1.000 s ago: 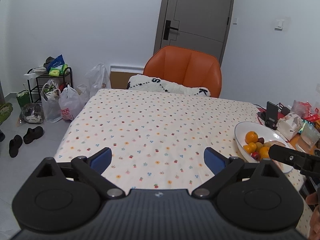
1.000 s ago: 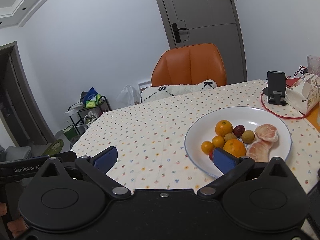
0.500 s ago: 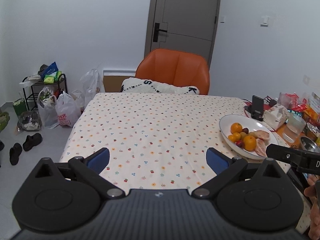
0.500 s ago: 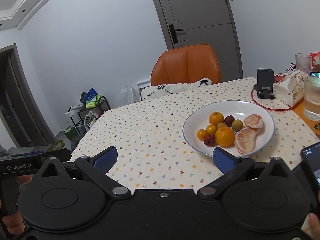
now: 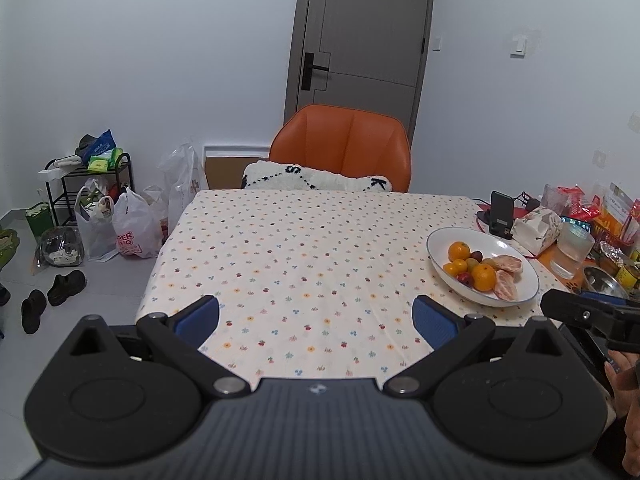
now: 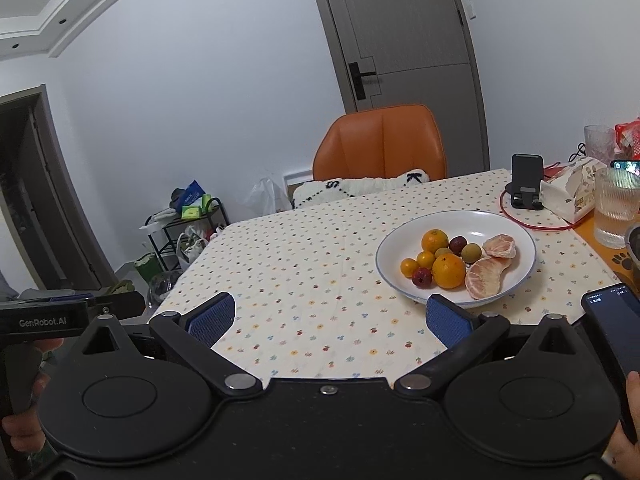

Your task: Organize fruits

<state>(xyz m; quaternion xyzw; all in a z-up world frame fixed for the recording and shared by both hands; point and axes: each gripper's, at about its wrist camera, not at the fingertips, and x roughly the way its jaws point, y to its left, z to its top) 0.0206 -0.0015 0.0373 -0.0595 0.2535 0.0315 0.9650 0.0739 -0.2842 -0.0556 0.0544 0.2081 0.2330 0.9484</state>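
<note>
Grippers level above table edge: left gripper point(image 5: 316, 316) empty, spread; right gripper point(image 6: 330, 316) likewise, near plate point(image 6: 520, 276).

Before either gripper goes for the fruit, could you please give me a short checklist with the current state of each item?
1. Left gripper open and empty: ok.
2. Right gripper open and empty: ok.
3. All fruit inside the white plate, none loose on the tablecloth: ok.
4. Path from right gripper to plate unobstructed: ok.
5. Glass of water clear of the plate: ok, but near its right side.
6. Separate container to sort fruit into: not ok, none visible.
</note>
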